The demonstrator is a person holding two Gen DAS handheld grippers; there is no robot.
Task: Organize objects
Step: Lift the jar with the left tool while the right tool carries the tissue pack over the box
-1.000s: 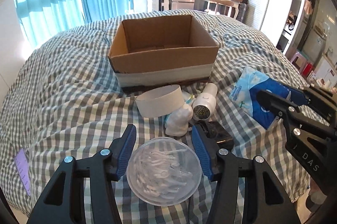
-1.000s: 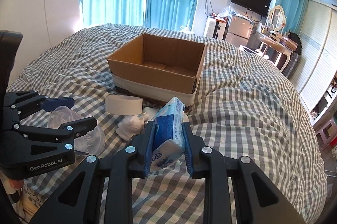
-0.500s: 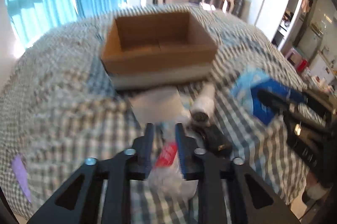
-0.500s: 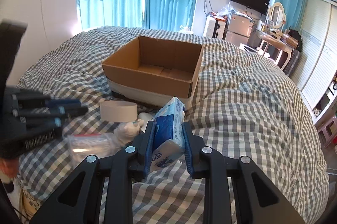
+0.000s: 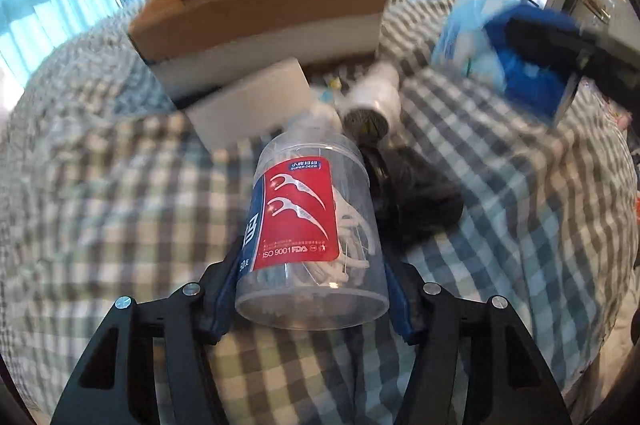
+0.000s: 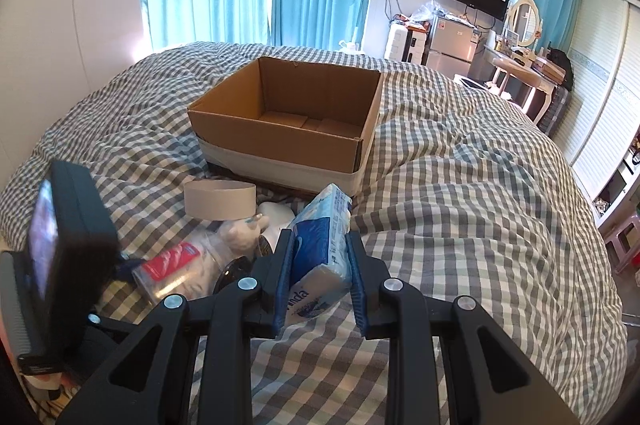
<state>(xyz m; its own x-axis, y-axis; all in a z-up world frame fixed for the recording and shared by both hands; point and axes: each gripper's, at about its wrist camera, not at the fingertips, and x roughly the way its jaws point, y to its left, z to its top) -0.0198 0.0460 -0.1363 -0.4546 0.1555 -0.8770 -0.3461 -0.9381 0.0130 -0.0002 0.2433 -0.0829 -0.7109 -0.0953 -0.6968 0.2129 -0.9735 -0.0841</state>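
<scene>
My left gripper (image 5: 310, 285) is shut on a clear plastic jar of floss picks (image 5: 310, 225) with a red label, held tilted above the checked bedspread; the jar also shows in the right wrist view (image 6: 176, 271). My right gripper (image 6: 320, 265) is shut on a blue and white tissue pack (image 6: 320, 245), which also shows in the left wrist view (image 5: 512, 61). An open, empty cardboard box (image 6: 292, 121) sits on the bed behind both; it also shows in the left wrist view (image 5: 264, 5).
A roll of wide tape (image 6: 220, 199), a small white plush figure (image 6: 244, 233), a white hair dryer (image 5: 374, 101) and a black object (image 5: 416, 201) lie between the grippers and the box. The bed's edge drops off at right, with furniture beyond.
My left gripper closed on the floss jar, tipped it onto its side and lifted it toward the box. My right gripper keeps holding the tissue pack, slightly nearer the box.
</scene>
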